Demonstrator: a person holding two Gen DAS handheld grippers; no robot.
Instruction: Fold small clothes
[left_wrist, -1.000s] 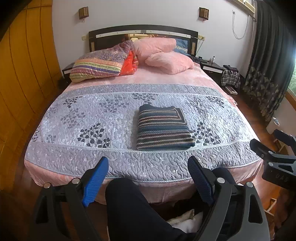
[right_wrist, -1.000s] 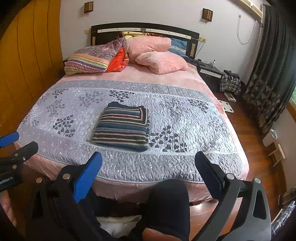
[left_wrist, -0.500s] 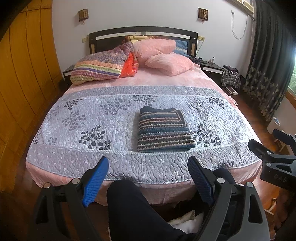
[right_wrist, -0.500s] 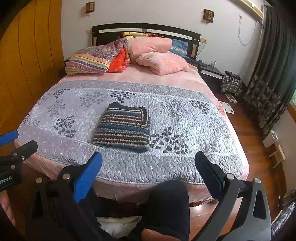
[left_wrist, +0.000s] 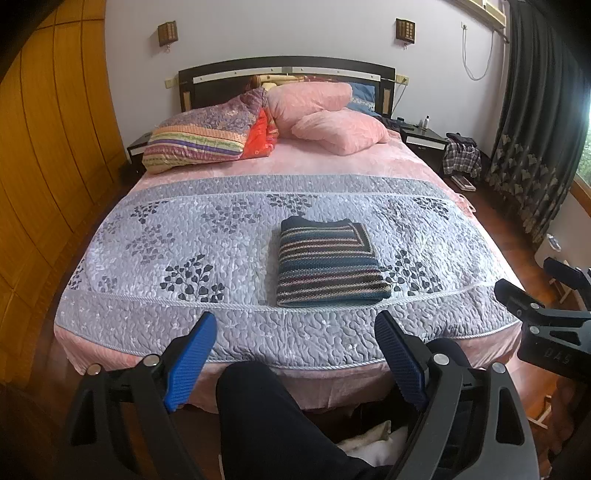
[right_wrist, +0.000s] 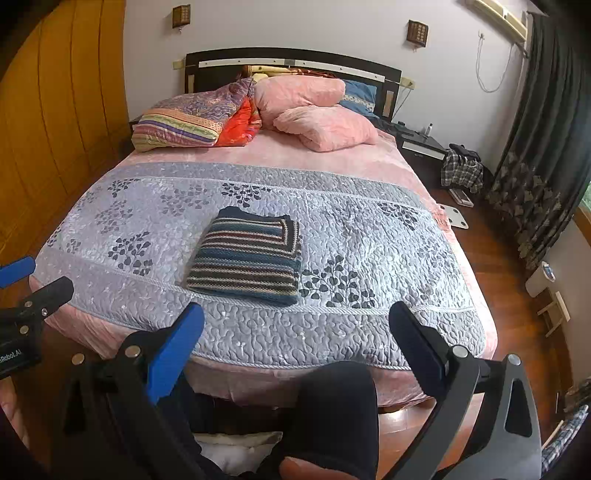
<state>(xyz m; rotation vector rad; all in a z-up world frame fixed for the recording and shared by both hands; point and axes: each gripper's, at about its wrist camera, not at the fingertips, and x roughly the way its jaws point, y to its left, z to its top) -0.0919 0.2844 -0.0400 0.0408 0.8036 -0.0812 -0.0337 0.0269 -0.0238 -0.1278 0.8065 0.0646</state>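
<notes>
On bed (left_wrist: 147, 236): folded striped sweater (left_wrist: 327, 264); both tools spread, empty.

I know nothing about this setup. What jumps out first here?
A striped sweater, neatly folded, lies on the grey quilted bedspread near the foot of the bed. Both claws, left claw and right claw, are wide open and empty in front of it. Pink pillows pile at the headboard.
</notes>
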